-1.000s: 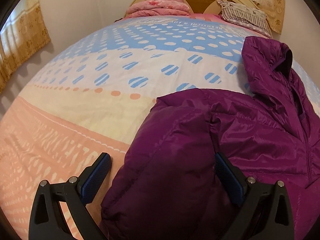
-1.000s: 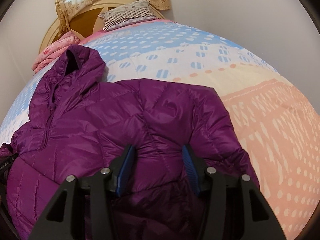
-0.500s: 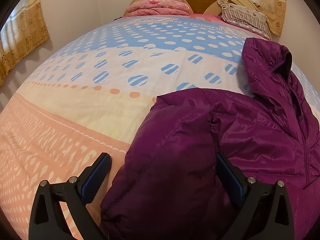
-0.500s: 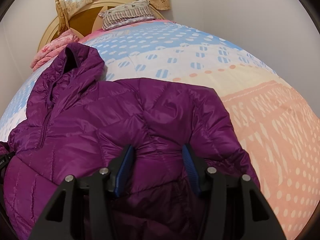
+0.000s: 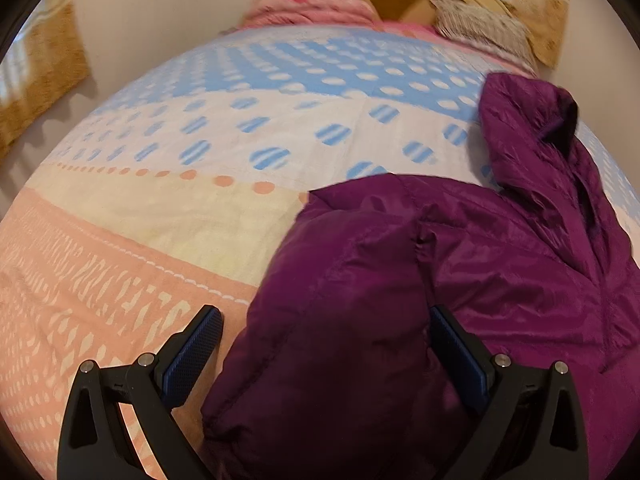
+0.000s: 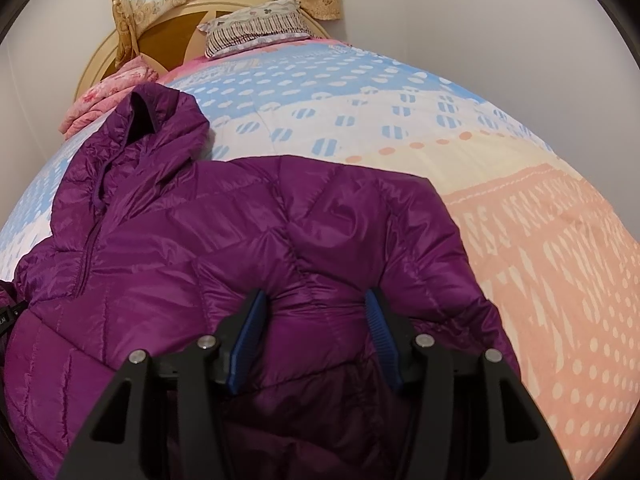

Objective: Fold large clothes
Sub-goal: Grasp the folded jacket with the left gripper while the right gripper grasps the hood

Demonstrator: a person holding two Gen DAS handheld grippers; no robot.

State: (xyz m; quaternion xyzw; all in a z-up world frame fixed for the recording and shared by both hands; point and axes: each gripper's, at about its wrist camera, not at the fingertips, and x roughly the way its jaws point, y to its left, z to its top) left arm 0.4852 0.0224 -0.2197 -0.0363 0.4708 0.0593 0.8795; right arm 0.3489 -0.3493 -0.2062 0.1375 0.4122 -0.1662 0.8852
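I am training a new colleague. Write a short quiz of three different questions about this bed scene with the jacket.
1. True or false: the purple hooded puffer jacket lies on the patterned bed cover with its hood toward the headboard.
2. Which gripper has its fingers spread wider? A) left gripper B) right gripper
3. Fill in: the folded blanket beside the striped pillow is ____ in colour.

Key: 1 true; 2 A, the left one straddles a sleeve, while the right one is narrower around a bunch of fabric, and neither is visibly clamped; 3 pink.
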